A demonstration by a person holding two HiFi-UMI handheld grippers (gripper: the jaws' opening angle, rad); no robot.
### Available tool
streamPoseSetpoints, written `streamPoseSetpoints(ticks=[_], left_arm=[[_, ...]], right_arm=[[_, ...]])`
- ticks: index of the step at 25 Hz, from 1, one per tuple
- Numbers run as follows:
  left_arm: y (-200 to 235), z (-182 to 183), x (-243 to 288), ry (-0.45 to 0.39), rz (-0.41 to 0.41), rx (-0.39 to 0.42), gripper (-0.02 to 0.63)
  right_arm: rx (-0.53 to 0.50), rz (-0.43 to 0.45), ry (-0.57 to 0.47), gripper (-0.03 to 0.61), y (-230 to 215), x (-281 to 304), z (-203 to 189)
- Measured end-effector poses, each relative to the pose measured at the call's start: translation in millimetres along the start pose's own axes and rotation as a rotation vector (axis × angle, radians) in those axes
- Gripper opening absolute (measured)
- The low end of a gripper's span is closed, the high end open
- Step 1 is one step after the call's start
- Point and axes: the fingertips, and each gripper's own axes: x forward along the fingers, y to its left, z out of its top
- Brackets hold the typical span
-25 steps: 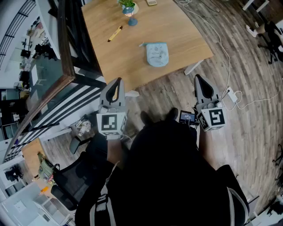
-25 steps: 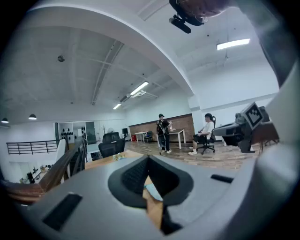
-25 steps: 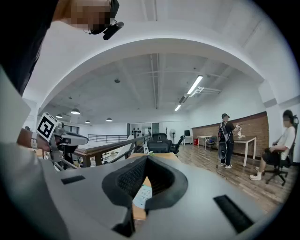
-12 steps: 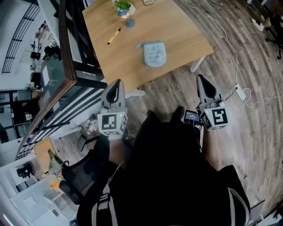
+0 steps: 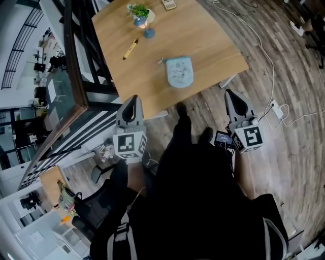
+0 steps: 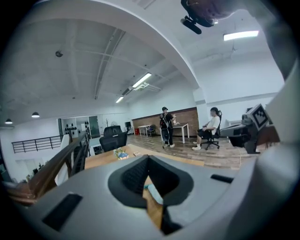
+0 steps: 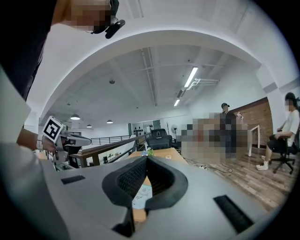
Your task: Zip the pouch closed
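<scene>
A light blue pouch [image 5: 180,71] lies flat near the front edge of the wooden table [image 5: 203,35]. In front of the table, over the floor, my left gripper [image 5: 133,98] is shut and holds nothing. It sits to the lower left of the pouch and well apart from it. My right gripper [image 5: 229,93] is also shut and empty, off the table's front right corner. In the left gripper view the jaws [image 6: 148,157] meet, and a sliver of the pouch [image 6: 154,193] shows below them. The right gripper view has its shut jaws [image 7: 146,157] above the pouch [image 7: 141,196].
On the table's far side stand a small potted plant [image 5: 140,12], a blue knob-like object [image 5: 149,33] and a yellow pen [image 5: 130,49]. A dark railing [image 5: 76,61] runs along the table's left. A white cable [image 5: 264,56] trails over the floor at right. People sit and stand in the distance.
Both grippers have come forward toward the table's front edge, and the table with the pouch now lies nearer in the head view. A leg has stepped forward between the grippers. Both stay shut.
</scene>
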Motion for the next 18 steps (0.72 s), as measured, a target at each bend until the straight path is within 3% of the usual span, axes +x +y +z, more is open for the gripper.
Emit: streamPoseSetpoints(ticks=[6,14,18], left_arm=[[26,-7,80,-0.029,-0.101,-0.098,-0.002],[77,14,149,-0.088,-0.156,-0.111,-0.002],[92,-3,167,-0.052,-0.167,-0.103,-0.002]], right_arm=[[-0.04,-0.034,0.059,0.014,-5,68,17],[-0.071,-0.026,0.113,0.012,1,164,37],[-0.089,-0.046,0.13,0.012,-2,192,36]])
